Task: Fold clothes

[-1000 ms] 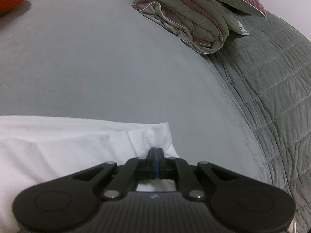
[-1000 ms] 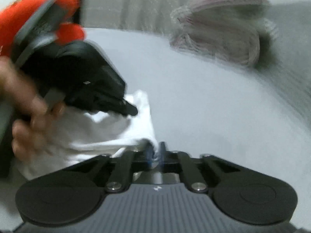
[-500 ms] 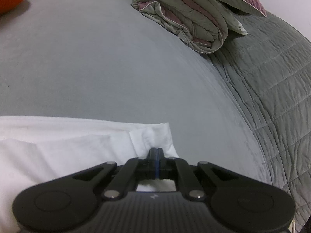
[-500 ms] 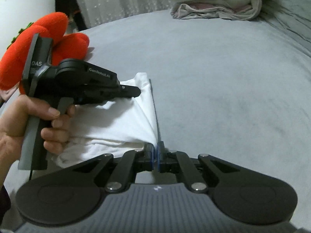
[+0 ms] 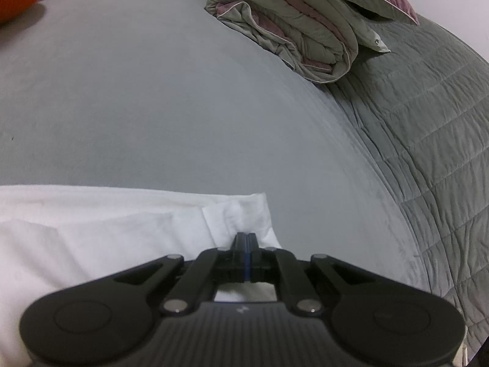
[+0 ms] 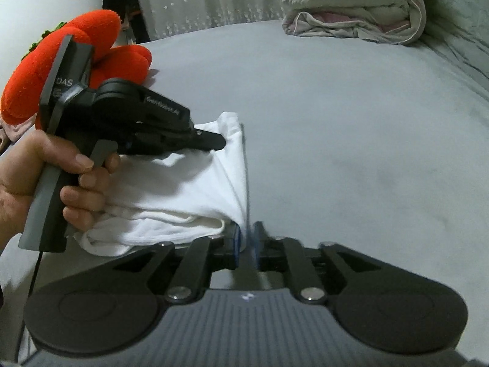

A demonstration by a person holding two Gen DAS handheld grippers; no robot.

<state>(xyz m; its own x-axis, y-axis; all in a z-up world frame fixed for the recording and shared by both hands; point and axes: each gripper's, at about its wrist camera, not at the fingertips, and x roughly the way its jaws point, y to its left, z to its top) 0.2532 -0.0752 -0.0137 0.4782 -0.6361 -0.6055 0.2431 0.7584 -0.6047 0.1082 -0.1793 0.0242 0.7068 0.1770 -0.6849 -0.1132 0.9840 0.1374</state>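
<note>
At nine o'clock in the right wrist view a bare hand (image 6: pixel 36 177) grips the black left gripper (image 6: pixel 214 140), its jaws pinched narrow on the far corner of the folded white cotton garment (image 6: pixel 183 183), which lies on the smooth grey bedsheet (image 6: pixel 336 122). At six o'clock the right gripper (image 6: pixel 246 238) is opening, the garment's near edge between its parting jaws. A red plush toy (image 6: pixel 91 39) sits at ten o'clock, a rolled grey-pink quilt (image 6: pixel 351 6) at one.

A white garment (image 6: pixel 180 183) lies folded into a thick, layered bundle on the grey bed (image 6: pixel 351 128), well away from the bed's far edge. Its upper layer is smooth, creased diagonally; rolled folds stack along its near side. One corner (image 5: pixel 244 211) lies flat on the sheet.
</note>
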